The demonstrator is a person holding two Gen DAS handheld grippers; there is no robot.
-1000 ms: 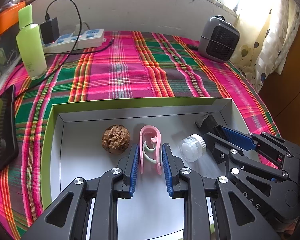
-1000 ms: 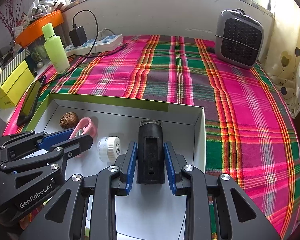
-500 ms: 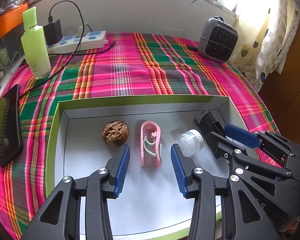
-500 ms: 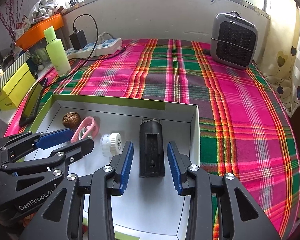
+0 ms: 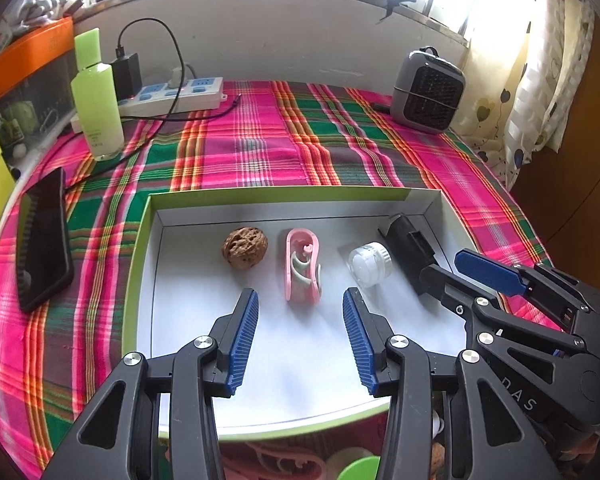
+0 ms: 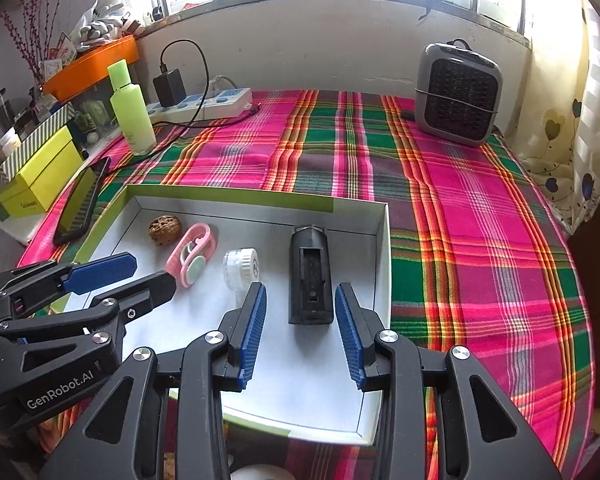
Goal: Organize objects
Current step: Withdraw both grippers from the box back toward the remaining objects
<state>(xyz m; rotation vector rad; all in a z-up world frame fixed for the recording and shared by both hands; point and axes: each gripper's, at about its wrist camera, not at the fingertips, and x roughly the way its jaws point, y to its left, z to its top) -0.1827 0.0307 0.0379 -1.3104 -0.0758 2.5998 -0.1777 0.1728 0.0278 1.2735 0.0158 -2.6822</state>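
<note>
A shallow white box with a green rim (image 5: 260, 194) holds a walnut (image 5: 245, 247), a pink clip (image 5: 302, 266), a small white jar (image 5: 370, 264) and a black block (image 5: 410, 248) in a row. My left gripper (image 5: 299, 296) is open just short of the pink clip's near end, and its pads do not touch it. In the right wrist view my right gripper (image 6: 300, 288) is open, its pads apart from the near end of the black block (image 6: 310, 268) that lies between them. The left gripper (image 6: 154, 268) shows beside the clip (image 6: 192, 248).
The box sits on a pink and green plaid cloth. A green bottle (image 5: 98, 96), a power strip (image 5: 172, 96) with a charger, and a phone (image 5: 42, 236) lie to the left. A grey heater (image 5: 428, 92) stands at the back right, and a yellow box (image 6: 36, 176) sits off the left edge.
Both grippers have opened: the left let go of the pink clip, the right let go of the black block. Both have drawn back a little from the box's contents.
</note>
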